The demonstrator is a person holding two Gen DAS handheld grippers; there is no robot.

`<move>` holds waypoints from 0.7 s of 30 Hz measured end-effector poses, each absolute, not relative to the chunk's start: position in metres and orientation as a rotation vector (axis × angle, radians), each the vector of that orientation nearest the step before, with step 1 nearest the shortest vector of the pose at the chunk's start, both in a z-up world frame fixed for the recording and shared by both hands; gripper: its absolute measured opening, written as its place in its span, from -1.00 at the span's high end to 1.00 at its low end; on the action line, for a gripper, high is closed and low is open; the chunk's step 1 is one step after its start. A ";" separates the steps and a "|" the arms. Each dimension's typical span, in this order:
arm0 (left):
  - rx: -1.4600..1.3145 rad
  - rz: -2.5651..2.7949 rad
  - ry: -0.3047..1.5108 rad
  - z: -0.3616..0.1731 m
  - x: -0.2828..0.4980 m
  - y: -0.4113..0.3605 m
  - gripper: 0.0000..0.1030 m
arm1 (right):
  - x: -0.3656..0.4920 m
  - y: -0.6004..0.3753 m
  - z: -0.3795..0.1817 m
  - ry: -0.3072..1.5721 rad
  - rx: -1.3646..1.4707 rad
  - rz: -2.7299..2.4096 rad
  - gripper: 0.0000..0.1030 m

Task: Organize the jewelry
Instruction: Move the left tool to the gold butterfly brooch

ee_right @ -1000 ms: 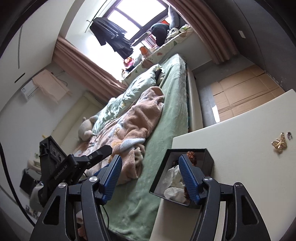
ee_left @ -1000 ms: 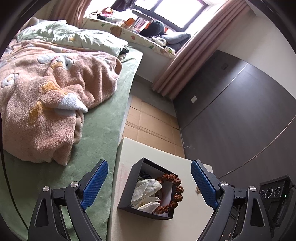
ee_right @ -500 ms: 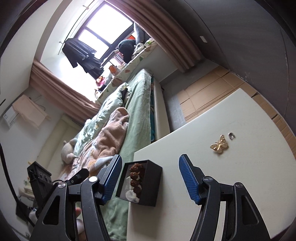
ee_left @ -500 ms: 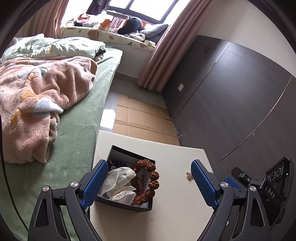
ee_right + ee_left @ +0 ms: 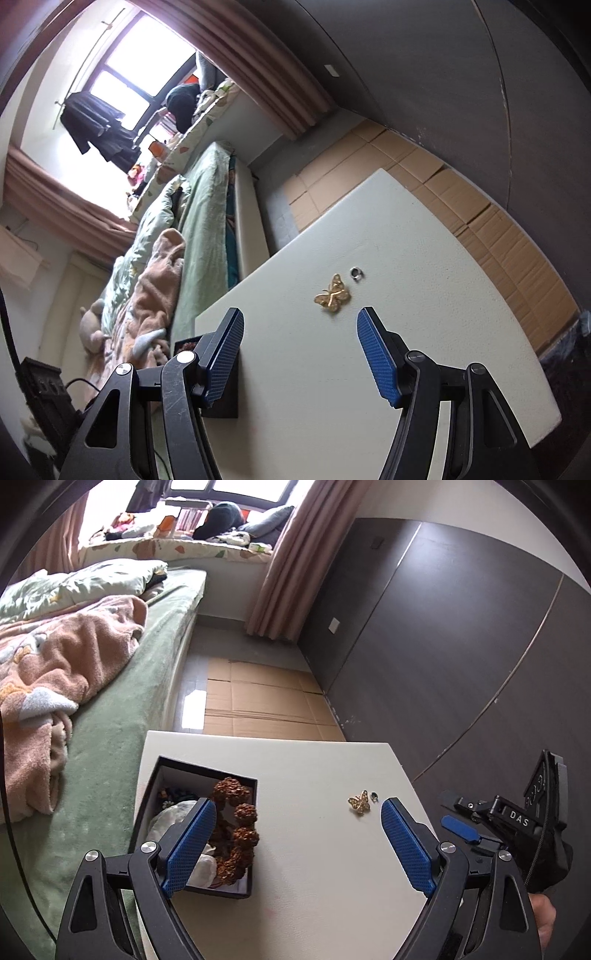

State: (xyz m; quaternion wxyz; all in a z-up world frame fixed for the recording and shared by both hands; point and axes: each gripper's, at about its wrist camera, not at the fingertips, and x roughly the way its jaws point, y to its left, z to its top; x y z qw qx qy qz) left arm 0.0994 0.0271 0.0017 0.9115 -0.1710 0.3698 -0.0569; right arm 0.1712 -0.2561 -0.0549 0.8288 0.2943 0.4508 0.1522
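Note:
A black jewelry box [image 5: 236,889] [image 5: 226,391] sits at the left edge of a cream table [image 5: 317,849] [image 5: 424,258]. Inside it lie a brown bead bracelet [image 5: 238,830], white tissue and small dark beads. A gold butterfly brooch [image 5: 359,802] [image 5: 332,296] and a small silver ring [image 5: 374,795] [image 5: 356,273] lie on the bare tabletop. My left gripper [image 5: 295,843] hangs open above the table, its left finger over the box. My right gripper [image 5: 299,354] is open too, just short of the brooch, with nothing between its fingers. In the left wrist view the right gripper's body shows at the right edge.
A bed [image 5: 110,738] with a green sheet and a pink blanket [image 5: 48,672] runs along the table's left side. Flattened cardboard [image 5: 258,701] covers the floor beyond the table. A dark wall [image 5: 443,646] stands to the right, with curtains and a window at the far end.
Both grippers have swung rightward across the table and rolled; the box slid to the left of each view. The brooch and ring now sit ahead of the right gripper's fingers. Both stayed open.

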 end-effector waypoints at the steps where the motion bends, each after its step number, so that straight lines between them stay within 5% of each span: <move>1: -0.335 -0.129 0.770 0.002 0.104 0.021 -0.76 | 0.174 -0.259 -0.058 0.975 0.631 0.313 -0.25; 21: 0.077 -0.285 1.111 -0.038 0.218 -0.102 -0.07 | 0.202 -0.331 -0.072 1.051 0.758 0.221 -0.25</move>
